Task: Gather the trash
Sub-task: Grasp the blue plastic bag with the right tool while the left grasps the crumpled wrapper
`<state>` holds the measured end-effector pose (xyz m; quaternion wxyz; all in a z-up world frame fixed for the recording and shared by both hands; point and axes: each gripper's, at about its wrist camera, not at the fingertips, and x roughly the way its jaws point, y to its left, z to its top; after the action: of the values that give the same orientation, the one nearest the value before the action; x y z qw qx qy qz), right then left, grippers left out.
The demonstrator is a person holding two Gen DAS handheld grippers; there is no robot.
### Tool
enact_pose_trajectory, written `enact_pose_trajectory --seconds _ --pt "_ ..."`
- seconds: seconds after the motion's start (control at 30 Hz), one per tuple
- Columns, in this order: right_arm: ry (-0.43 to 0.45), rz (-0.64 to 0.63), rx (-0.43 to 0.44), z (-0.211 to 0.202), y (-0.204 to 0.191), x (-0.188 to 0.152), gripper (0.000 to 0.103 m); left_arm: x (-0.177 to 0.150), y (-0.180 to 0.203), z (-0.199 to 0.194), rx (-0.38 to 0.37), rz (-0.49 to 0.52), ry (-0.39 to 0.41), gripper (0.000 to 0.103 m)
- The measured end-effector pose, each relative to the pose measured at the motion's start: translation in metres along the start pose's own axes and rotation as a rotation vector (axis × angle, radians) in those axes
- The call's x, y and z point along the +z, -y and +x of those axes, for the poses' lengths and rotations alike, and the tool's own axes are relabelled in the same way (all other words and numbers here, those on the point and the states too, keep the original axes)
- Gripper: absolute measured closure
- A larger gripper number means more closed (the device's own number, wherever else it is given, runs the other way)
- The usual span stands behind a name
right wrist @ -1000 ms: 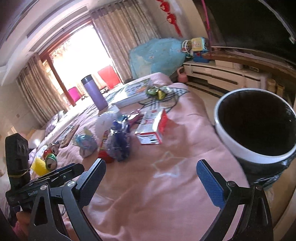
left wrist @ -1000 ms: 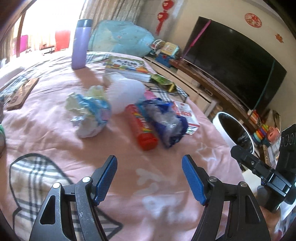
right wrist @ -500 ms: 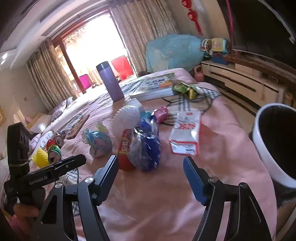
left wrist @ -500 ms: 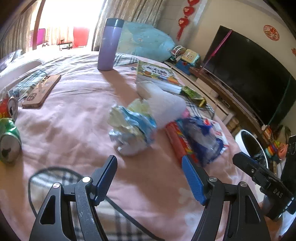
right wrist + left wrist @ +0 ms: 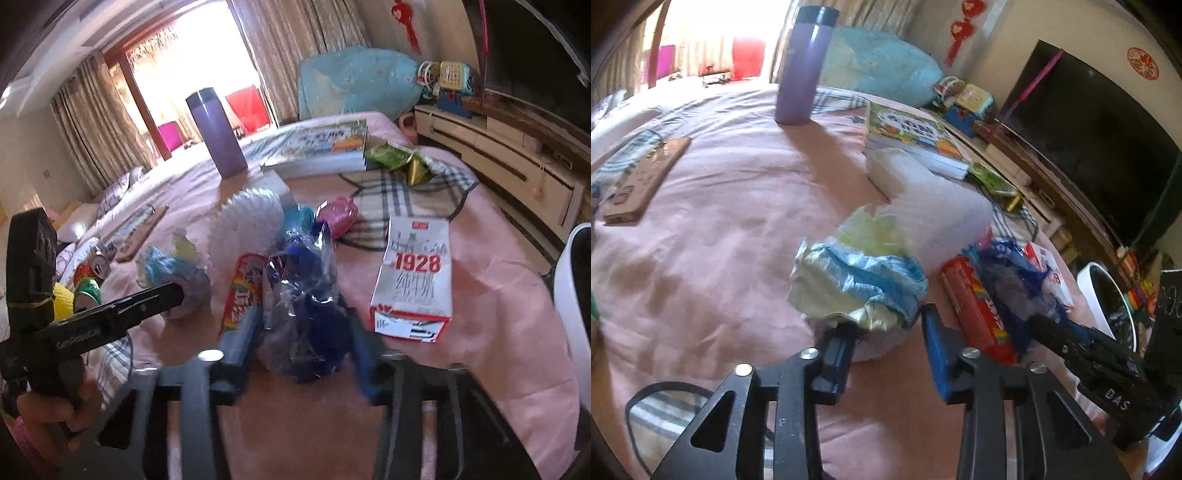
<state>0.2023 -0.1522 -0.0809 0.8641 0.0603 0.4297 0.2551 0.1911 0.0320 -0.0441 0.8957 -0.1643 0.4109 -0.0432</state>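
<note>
Trash lies on a pink bedsheet [image 5: 713, 206]. A crumpled blue and yellow wrapper [image 5: 860, 277] sits between the fingers of my left gripper [image 5: 888, 326], whose jaws stand open around its near side. A crumpled blue plastic bag [image 5: 303, 306] sits between the fingers of my right gripper [image 5: 303, 339], jaws open around it. A red snack tube [image 5: 975, 306] lies between the two items; it also shows in the right wrist view [image 5: 242, 291]. A white and red carton [image 5: 415, 277] lies to the right. The white bin [image 5: 1108, 299] stands past the bed's edge.
A purple flask [image 5: 803, 62], a picture book [image 5: 912, 133], a white foam net [image 5: 251, 225], a pink wrapper [image 5: 338, 216] and a green wrapper [image 5: 395, 157] lie farther back. Cans [image 5: 88, 280] and a wooden board [image 5: 646, 181] lie at left. A TV [image 5: 1089, 133] stands at right.
Both grippers have moved forward onto the trash pile. The left now straddles the blue and yellow wrapper and its jaws have narrowed. The right now straddles the blue plastic bag.
</note>
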Motion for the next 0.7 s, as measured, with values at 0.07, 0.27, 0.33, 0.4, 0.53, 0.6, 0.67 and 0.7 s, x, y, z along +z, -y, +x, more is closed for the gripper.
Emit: enact_pose_trajectory --seconds 0.07,0.27,0.33,0.4,0.53,0.6,0.67,0.7 --pt "0.007 -0.01 0.0 -0.002 -0.002 -0.003 0.076 -0.001 0.003 -0.004 0.002 0.018 0.012 0.087" --pt "0.051 0.01 0.028 -0.025 -0.001 -0.008 0.081 -0.006 0.008 -0.019 -0.018 0.032 0.051 0.089" --pt "0.07 0.019 0.034 -0.036 0.002 -0.009 0.081 -0.009 0.012 -0.025 -0.032 0.037 0.06 0.089" --pt "0.088 0.031 0.04 -0.049 0.006 -0.013 0.081 -0.011 0.02 -0.03 -0.058 0.052 0.068 0.089" --pt "0.119 0.057 0.034 -0.068 0.016 -0.019 0.081 -0.017 0.041 -0.036 -0.108 0.102 0.064 0.089" --pt "0.134 0.081 0.021 -0.079 0.026 -0.023 0.081 -0.019 0.052 -0.037 -0.126 0.127 0.06 0.089" --pt "0.146 0.103 0.011 -0.087 0.035 -0.026 0.081 -0.021 0.064 -0.036 -0.147 0.152 0.054 0.089" --pt "0.154 0.116 0.004 -0.093 0.04 -0.028 0.081 -0.023 0.069 -0.036 -0.158 0.162 0.05 0.089"
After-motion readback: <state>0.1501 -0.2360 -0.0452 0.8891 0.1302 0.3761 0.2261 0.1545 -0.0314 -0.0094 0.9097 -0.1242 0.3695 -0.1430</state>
